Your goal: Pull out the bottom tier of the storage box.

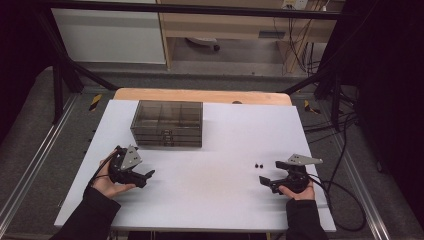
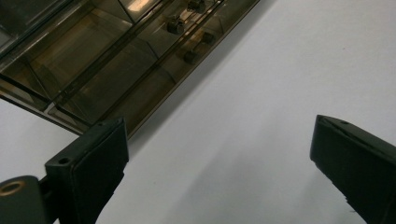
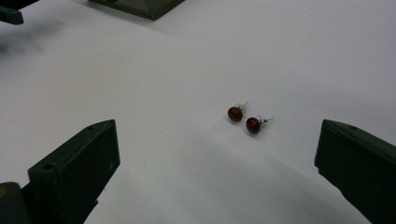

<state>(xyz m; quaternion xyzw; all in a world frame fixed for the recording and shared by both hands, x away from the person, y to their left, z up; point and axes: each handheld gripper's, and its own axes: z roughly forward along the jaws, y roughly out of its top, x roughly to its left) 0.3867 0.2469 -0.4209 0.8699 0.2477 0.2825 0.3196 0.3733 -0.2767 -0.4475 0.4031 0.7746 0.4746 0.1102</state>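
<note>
High view – grippers: left gripper (image 1: 148,175) rests near the box (image 1: 168,123), right gripper (image 1: 263,180) rests just short of the earrings (image 1: 259,165); both spread wide, nothing held.
High view – earrings: two tiny studs side by side on the white table (image 1: 210,200), right of centre, well apart from the box.
High view – risk: the studs are very small against broad jaws, so I judge a flat approach likely to push them along the smooth top instead of catching them.

Left gripper view – box: smoky, clear drawers with small knobs (image 2: 175,25), all looking shut; the jaws stand wide open on either side of bare table, beside the box front.
Left gripper view – risk: a knob is small; an off-centre pinch could slip, or a pull could drag the whole light box unless it is braced.

Right gripper view – earrings: two red balls with thin posts (image 3: 245,119), almost touching, ahead between the released jaws.
Right gripper view – risk: closing on both may flick one away or roll it; a bent post or a drop on the way to the box is also possible.
</note>
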